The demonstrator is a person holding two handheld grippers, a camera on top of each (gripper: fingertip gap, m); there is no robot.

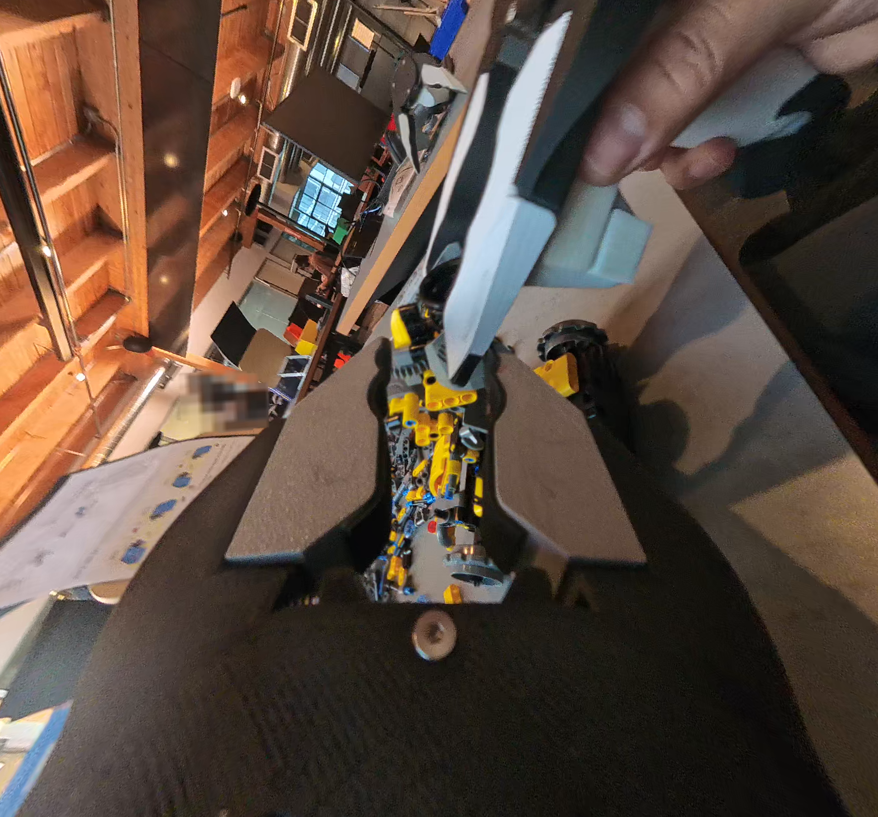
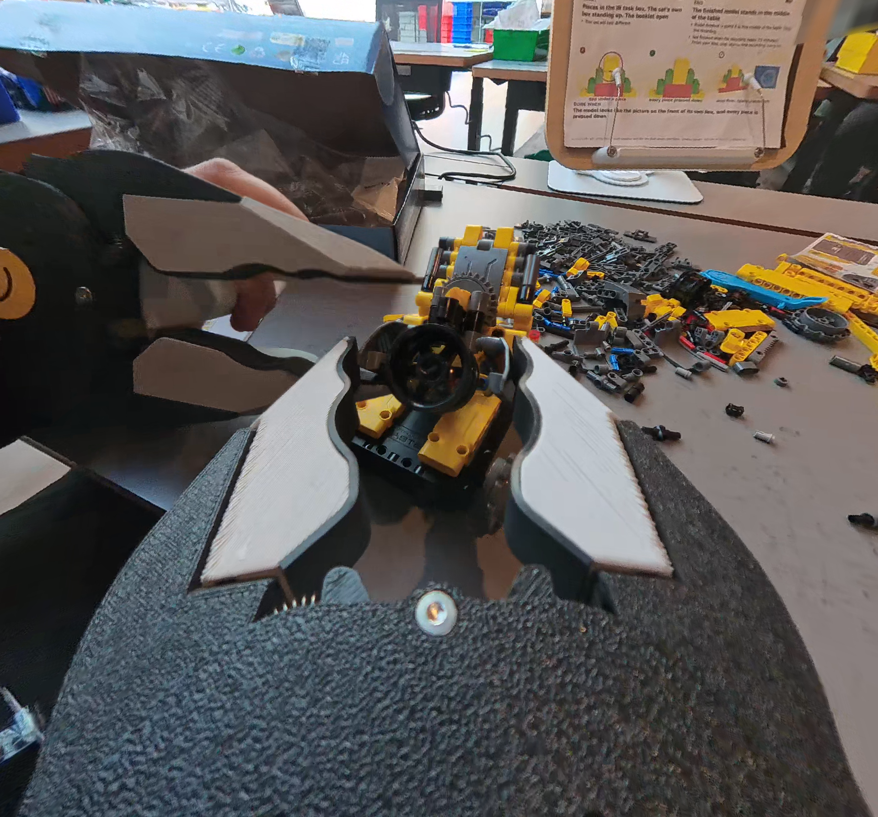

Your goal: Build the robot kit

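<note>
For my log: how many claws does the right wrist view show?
2. The right claw is at bottom centre, its fingers flanking the model. The left claw is at left, open, its upper tip near the model. None seems hidden.

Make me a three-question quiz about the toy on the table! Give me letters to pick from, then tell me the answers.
1. Where is the black wheel?
A. On a chair
B. Inside the right claw
C. On the floor

2. Besides black, what colour is most of the toy truck?
A. Pink
B. Purple
C. Yellow

3. How is the blue box?
A. Open
B. Taped shut
C. Squashed flat

Answers: 1 B, the wheel sits between the claw's two white sides. 2 C, its beams and panels are yellow. 3 A, its lid is lifted and clear bags show inside.
</note>
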